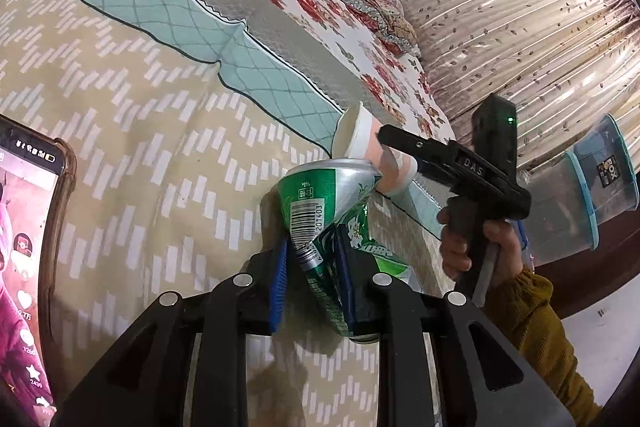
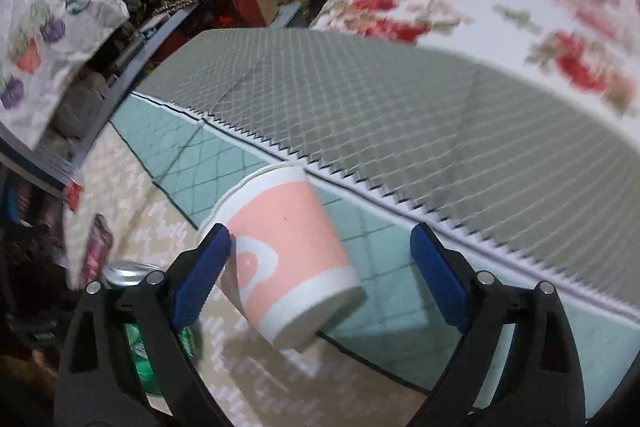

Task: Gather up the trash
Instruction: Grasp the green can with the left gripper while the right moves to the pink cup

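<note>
The left wrist view shows the left gripper with its blue pads pinching a crushed green aluminium drink can above the beige patterned bed cover. Just behind the can lies a pink and white paper cup on its side. In the right wrist view the right gripper has its fingers spread wide around this cup; the left pad is at its wall, the right pad stands apart.

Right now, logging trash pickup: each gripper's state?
Left gripper: shut on the crushed green can.
Right gripper: open around the pink paper cup.
</note>
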The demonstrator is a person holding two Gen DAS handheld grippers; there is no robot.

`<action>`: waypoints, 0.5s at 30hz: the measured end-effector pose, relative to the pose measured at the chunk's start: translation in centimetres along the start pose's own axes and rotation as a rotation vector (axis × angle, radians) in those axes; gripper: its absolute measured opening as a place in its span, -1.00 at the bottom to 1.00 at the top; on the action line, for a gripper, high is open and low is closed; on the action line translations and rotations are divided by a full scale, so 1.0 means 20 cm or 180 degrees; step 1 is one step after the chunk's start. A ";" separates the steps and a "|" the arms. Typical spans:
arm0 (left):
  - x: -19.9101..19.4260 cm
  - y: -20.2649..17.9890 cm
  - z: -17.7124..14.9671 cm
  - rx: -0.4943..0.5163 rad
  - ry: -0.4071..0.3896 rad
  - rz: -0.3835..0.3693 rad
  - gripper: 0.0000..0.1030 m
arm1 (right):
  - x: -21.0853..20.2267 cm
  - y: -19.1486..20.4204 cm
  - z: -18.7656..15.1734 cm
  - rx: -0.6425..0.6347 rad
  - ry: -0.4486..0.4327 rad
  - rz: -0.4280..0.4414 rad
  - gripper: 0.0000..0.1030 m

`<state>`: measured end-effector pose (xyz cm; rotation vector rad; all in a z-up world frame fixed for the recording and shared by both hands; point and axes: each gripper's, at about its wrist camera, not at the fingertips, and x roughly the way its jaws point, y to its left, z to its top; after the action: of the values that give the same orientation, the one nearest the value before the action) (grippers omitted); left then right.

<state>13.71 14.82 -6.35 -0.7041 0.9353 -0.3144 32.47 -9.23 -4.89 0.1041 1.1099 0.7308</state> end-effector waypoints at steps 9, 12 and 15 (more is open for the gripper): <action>0.03 0.00 0.00 -0.0035 0.0023 0.0014 -0.54 | -0.05 0.14 -0.18 -0.0159 -0.0089 0.0132 0.24; 0.03 0.00 0.00 -0.0045 0.0022 0.0023 -0.48 | -0.12 0.16 -0.28 -0.0043 -0.0234 0.0086 0.04; 0.03 -0.01 -0.01 -0.0031 0.0013 -0.0028 -0.22 | -0.20 0.15 -0.38 0.0133 -0.0336 0.0057 -0.10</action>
<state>13.92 14.37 -6.71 -0.7169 0.9382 -0.3194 23.63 -11.34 -4.14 0.1862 1.0248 0.7103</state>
